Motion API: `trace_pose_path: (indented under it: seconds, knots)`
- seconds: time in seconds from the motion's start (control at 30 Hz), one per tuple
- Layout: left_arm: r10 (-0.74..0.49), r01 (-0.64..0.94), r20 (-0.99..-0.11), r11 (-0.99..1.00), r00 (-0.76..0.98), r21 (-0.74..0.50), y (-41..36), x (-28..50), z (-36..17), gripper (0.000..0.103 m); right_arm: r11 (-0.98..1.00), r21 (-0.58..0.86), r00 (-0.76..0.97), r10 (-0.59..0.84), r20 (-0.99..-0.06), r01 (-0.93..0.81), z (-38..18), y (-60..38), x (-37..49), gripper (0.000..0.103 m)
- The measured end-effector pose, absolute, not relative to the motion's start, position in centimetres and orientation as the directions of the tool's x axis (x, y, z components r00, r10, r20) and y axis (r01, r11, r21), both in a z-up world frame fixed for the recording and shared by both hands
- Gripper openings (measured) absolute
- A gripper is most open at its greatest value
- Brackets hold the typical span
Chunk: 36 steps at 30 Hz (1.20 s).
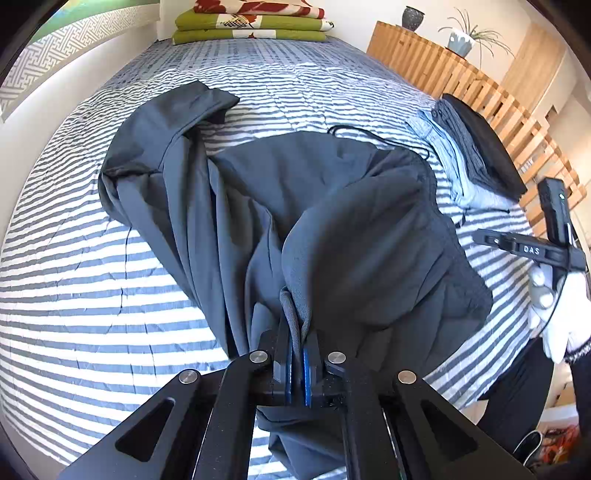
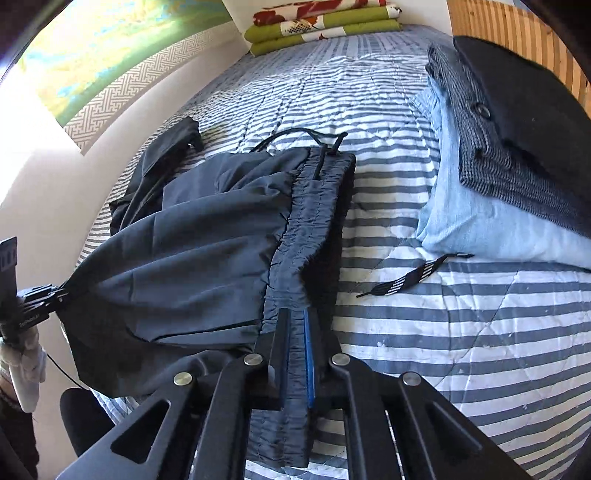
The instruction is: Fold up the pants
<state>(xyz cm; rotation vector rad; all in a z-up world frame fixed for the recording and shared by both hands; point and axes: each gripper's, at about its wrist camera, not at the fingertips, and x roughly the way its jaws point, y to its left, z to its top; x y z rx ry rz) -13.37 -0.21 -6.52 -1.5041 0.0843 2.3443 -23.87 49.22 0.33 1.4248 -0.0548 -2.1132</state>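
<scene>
Dark grey pants (image 1: 295, 192) lie crumpled on the striped bed, one leg trailing off to the far left. My left gripper (image 1: 296, 332) is shut on a bunched fold of the pants at the near edge. In the right wrist view my right gripper (image 2: 295, 325) is shut on the elastic waistband (image 2: 314, 206) of the pants (image 2: 192, 240), whose black drawstring (image 2: 295, 134) loops at the far end. The left gripper (image 2: 40, 299) shows at that view's left edge, pulling the cloth taut. The right gripper's body (image 1: 532, 251) shows at the far right of the left wrist view, held by a white-gloved hand (image 1: 554, 314).
A stack of folded clothes (image 2: 509, 158), light blue, grey tweed and black, sits on the bed's right side, with a loose striped cord (image 2: 410, 277) in front of it. Folded green blankets (image 1: 251, 26) lie at the head of the striped bedspread (image 1: 74, 280). A wooden slatted panel (image 1: 461, 77) borders the right.
</scene>
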Motion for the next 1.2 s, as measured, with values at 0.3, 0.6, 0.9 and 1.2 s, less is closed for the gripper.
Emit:
trace_pose_path:
  seconds: [0.3,0.6,0.9,1.2]
  knots:
    - [0.263,-0.304,-0.898,-0.94,-0.352,-0.156,-0.4,-12.7,-7.5,0.003,-0.848,0.268,-0.237,-0.407,-0.882,0.456,-3.3,45.8,-24.1,0.011]
    - [0.341,-0.382,-0.877,-0.902,-0.339,-0.202,-2.4,-6.1,-4.9,0.003,-0.774,0.338,-0.253,-0.529,-0.81,0.536,2.8,51.0,-17.3,0.002]
    - [0.282,-0.341,-0.946,-0.915,-0.158,-0.216,-4.7,-1.4,-9.7,0.008,-0.671,0.294,-0.071,-0.46,-0.885,0.681,0.3,51.9,-6.1,0.002]
    - [0.42,-0.304,-0.858,-0.893,-0.295,-0.333,-6.0,-6.6,-3.2,0.055,-0.825,0.232,-0.332,-0.442,-0.833,0.516,1.9,53.1,-15.1,0.045]
